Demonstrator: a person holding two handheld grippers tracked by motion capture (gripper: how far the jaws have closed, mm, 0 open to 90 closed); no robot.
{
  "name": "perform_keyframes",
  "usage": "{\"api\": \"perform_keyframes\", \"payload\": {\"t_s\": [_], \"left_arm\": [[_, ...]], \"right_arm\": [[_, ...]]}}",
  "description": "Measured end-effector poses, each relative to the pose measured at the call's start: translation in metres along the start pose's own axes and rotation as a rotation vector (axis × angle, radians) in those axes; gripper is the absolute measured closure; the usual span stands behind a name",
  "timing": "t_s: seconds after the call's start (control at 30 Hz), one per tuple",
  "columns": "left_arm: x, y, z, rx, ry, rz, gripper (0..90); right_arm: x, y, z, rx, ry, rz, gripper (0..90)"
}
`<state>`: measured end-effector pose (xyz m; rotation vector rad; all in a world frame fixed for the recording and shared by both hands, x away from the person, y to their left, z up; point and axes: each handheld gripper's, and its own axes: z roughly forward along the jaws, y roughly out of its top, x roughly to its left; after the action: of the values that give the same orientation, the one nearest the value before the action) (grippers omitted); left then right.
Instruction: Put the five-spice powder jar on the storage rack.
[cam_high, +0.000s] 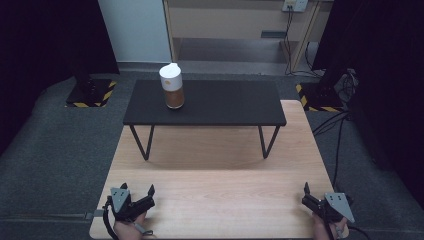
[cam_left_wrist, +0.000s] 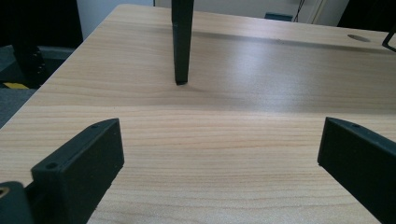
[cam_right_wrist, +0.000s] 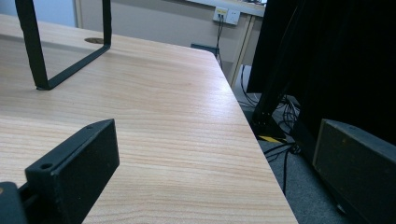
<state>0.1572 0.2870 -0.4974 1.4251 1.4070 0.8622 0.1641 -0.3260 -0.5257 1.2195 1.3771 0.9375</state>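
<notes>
- Resting both tools at the near edge of the wooden table (cam_high: 210, 200), I have no contact yet with any object.
- My left gripper (cam_high: 136, 196) sits at the near left corner, jaws spread wide and empty; in the left gripper view the two black fingers (cam_left_wrist: 81, 165) stand far apart over bare wood.
- My right gripper (cam_high: 312, 196) sits at the near right corner, jaws likewise spread and holding nothing; in the right gripper view one finger (cam_right_wrist: 74, 163) lies over the table and the other hangs past the table's right edge.
- Nearest candidate object: a white-lidded jar (cam_high: 171, 86) with brown contents, standing upright on the left part of a small black stand (cam_high: 225, 107) placed across the far half of the table, well apart from both grippers.
- One leg of the stand (cam_left_wrist: 181, 42) rises ahead of the left gripper.
- Progress, as I judge it: nothing is done; reaching, grasping and any handling of the jar all remain.
</notes>
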Motion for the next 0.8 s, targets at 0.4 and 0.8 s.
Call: {"api": "perform_keyframes", "payload": {"t_s": [0.4, 0.8], "left_arm": [[-0.0017, 0.0013, 0.0001, 0.009, 0.010, -0.005, 0.0], [-0.0054, 0.0018, 0.0003, 0.014, 0.029, 0.002, 0.0]], "right_arm": [[-0.0008, -0.0011, -0.0009, -0.007, 0.004, 0.003, 0.6], [-0.0023, -0.0041, -0.0024, -0.026, 0.007, 0.016, 0.6]]}}
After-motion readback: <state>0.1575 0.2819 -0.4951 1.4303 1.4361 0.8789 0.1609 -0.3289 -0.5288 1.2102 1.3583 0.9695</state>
